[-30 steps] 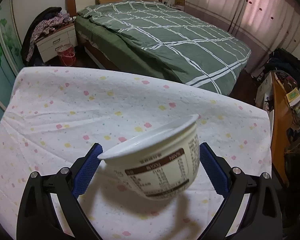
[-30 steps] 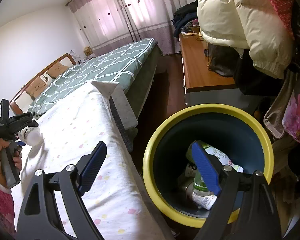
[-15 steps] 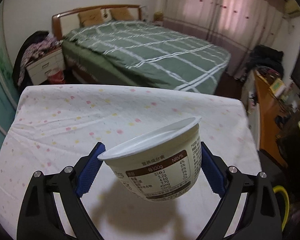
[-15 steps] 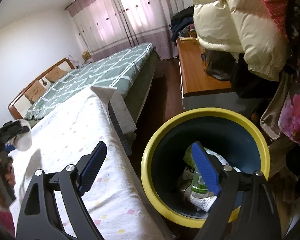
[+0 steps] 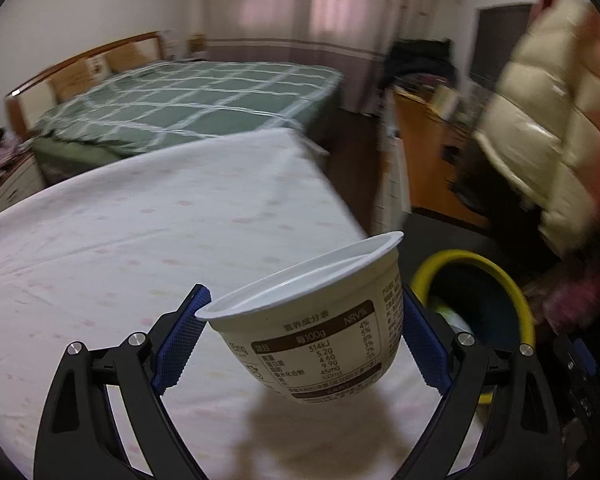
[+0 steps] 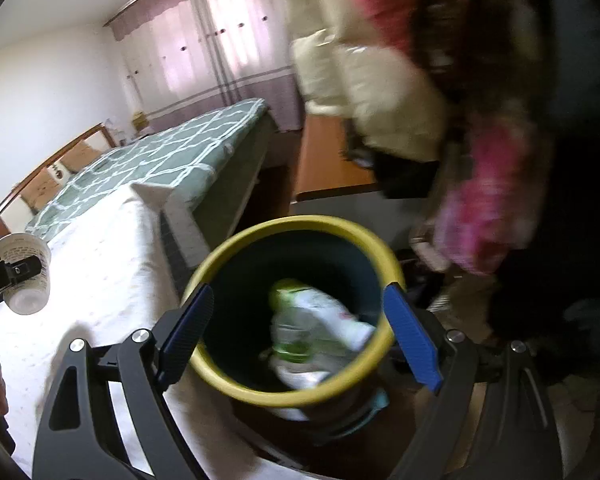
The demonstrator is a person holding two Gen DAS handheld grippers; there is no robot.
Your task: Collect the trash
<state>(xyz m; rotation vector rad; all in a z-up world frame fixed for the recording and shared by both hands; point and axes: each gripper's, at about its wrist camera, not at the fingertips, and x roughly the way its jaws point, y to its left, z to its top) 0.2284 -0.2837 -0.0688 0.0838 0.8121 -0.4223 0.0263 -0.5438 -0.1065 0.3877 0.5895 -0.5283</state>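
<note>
Left wrist view has the left gripper (image 5: 300, 340) closed on a cream plastic cup (image 5: 320, 320), its blue fingers (image 5: 178, 344) pressing the cup's two sides just under the white rim. The cup sits tilted between them, its mouth turned up and toward the left, its printed nutrition label facing the camera and its base hanging low at the near side. It is held in the air above a worktop (image 5: 140, 240) covered with a pale spotted cloth, and its shadow falls on the cloth directly beneath. To the right of the cup, past the worktop's edge, stands a yellow-rimmed trash bin (image 5: 512, 292); the cup is near it but not over its opening. Far behind lies a bed (image 5: 188, 100) with a green checked cover.

Right wrist view shows the right gripper (image 6: 300, 336) with its fingers (image 6: 410, 340) spread wide and nothing between them. They frame the bin's (image 6: 236, 384) mouth from above, one on each side of the rim, without touching it as far as the blurred picture allows. Inside the dark bin lie a clear bottle with a green label (image 6: 292, 332) and some white wrapping. At the far left edge the cup (image 6: 26, 272) appears again, clamped in the other gripper above the cloth, well apart from the bin.
</note>
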